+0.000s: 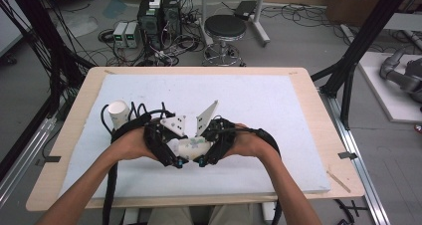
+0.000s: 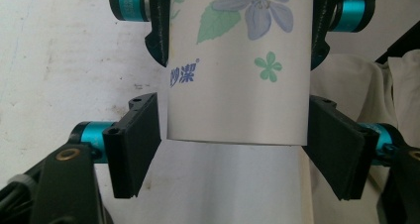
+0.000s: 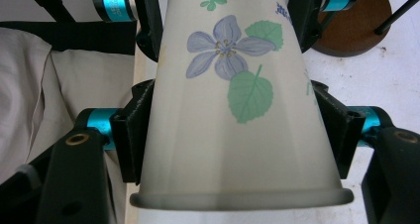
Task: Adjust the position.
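A white paper cup (image 1: 191, 146) printed with a blue flower and green leaves lies sideways between my two grippers, just above the white board near the table's front. My right gripper (image 3: 233, 105) is shut on the cup (image 3: 223, 149) partway up its wall, the rolled rim nearest its camera. My left gripper (image 2: 234, 115) has its pads on either side of the cup's (image 2: 237, 100) narrow base end, with a thin gap still showing at the left pad (image 2: 141, 135). Farther along the cup, the right gripper's (image 2: 237, 40) jaws press its sides. Both hands meet at the cup.
A second, plain white cup (image 1: 118, 113) stands upright on the white board (image 1: 259, 105), left of my hands, beside the left gripper's cable. The board covers a wooden table (image 1: 311, 85). Behind the table are a stool (image 1: 225, 28), computer boxes and cables on the floor.
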Available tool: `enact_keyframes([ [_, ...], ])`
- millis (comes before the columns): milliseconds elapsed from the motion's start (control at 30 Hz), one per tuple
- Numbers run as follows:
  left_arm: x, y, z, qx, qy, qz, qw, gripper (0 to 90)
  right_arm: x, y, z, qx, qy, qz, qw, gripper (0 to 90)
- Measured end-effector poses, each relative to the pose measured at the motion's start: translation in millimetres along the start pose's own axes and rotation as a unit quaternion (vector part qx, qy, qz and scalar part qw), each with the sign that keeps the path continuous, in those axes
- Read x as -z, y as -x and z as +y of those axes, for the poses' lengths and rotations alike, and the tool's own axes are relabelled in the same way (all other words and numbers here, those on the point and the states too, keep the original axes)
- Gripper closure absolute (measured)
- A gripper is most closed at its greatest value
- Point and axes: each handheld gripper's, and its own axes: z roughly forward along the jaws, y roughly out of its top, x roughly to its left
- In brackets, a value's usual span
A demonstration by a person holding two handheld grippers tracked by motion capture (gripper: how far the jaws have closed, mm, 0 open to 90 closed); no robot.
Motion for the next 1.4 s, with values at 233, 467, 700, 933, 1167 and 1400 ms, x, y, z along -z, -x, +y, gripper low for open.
enact_keyframes([
  [233, -1.4, 0.3, -0.6, -0.007, 0.001, -0.002, 1.0, 31.7, 0.9, 0.6, -0.1, -0.002, 0.0, -0.002, 1.0, 29.6],
  [467, -2.4, -0.8, -0.8, -0.007, 0.0, -0.003, 1.0, 34.9, 0.1, 0.6, 0.0, 0.0, 0.001, -0.001, 1.0, 29.6],
  [700, -3.0, -1.0, -1.1, -0.007, 0.0, -0.004, 1.0, 36.5, 0.2, 0.6, -0.2, 0.0, 0.001, 0.0, 1.0, 30.5],
  [933, -2.8, -0.9, -1.0, -0.005, -0.005, -0.003, 1.0, 36.8, -0.8, 0.7, 0.1, 0.001, -0.001, -0.001, 1.0, 28.9],
  [1167, -2.9, -0.5, -1.3, -0.004, -0.008, -0.003, 1.0, 36.8, -1.7, 0.7, 0.1, 0.003, 0.001, -0.001, 1.0, 21.1],
  [1400, -2.8, -0.6, -1.7, -0.004, -0.011, -0.001, 0.9999, 36.8, 0.6, 0.7, 0.0, -0.005, 0.014, -0.007, 0.9999, 15.1],
])
